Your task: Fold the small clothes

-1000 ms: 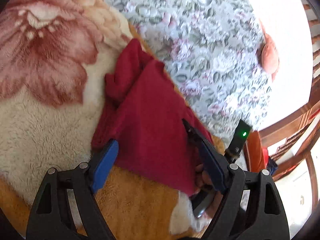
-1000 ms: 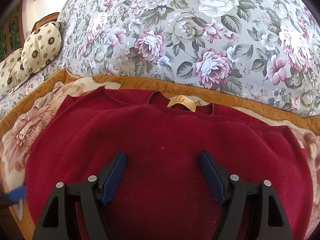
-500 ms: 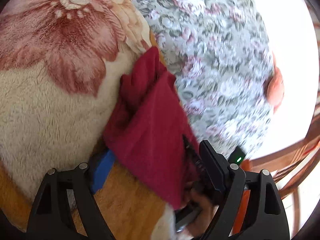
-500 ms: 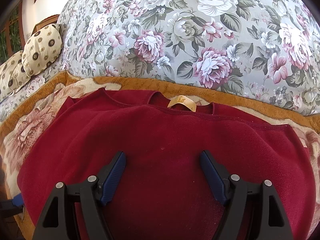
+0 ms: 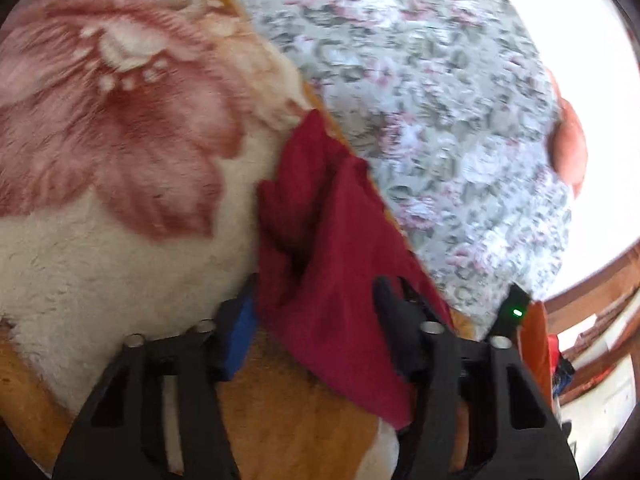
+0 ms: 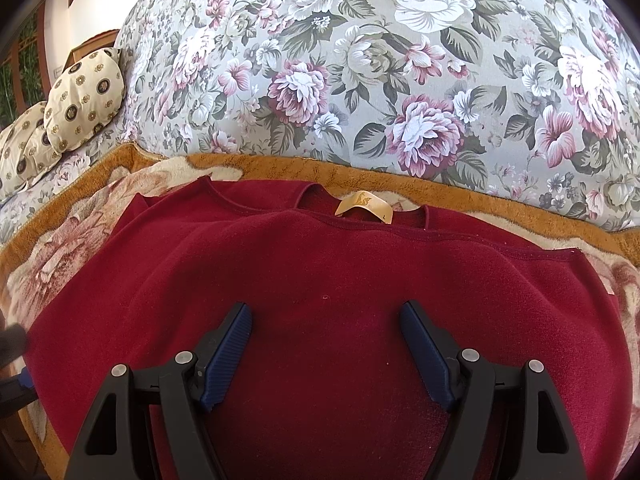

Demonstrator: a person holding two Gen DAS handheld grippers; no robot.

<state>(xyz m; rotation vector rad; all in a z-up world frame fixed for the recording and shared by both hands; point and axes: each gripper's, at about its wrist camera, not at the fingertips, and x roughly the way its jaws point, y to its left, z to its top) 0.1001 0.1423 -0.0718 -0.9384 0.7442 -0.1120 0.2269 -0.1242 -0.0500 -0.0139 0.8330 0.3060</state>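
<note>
A dark red fleece top [image 6: 320,280] lies flat on a plush flowered blanket [image 6: 72,240], with a tan neck label [image 6: 362,204] at its far edge. My right gripper [image 6: 326,316] is open, its blue pads resting over the middle of the top. In the left wrist view, the left gripper [image 5: 316,300] straddles a bunched edge of the red top [image 5: 320,248]. Its fingers [image 5: 240,328] stand closer together than before, with the cloth between them. The picture is blurred and I cannot tell if they pinch it.
A grey floral sofa back [image 6: 360,60] rises behind the blanket. Cream patterned cushions [image 6: 80,100] sit at the far left. In the left wrist view, the right-hand tool with a green light [image 5: 516,312] and wooden chair legs [image 5: 592,300] show at the right.
The left gripper's fingers have narrowed around the edge of the red top and its view has shifted. The right gripper has stayed open in place over the top.
</note>
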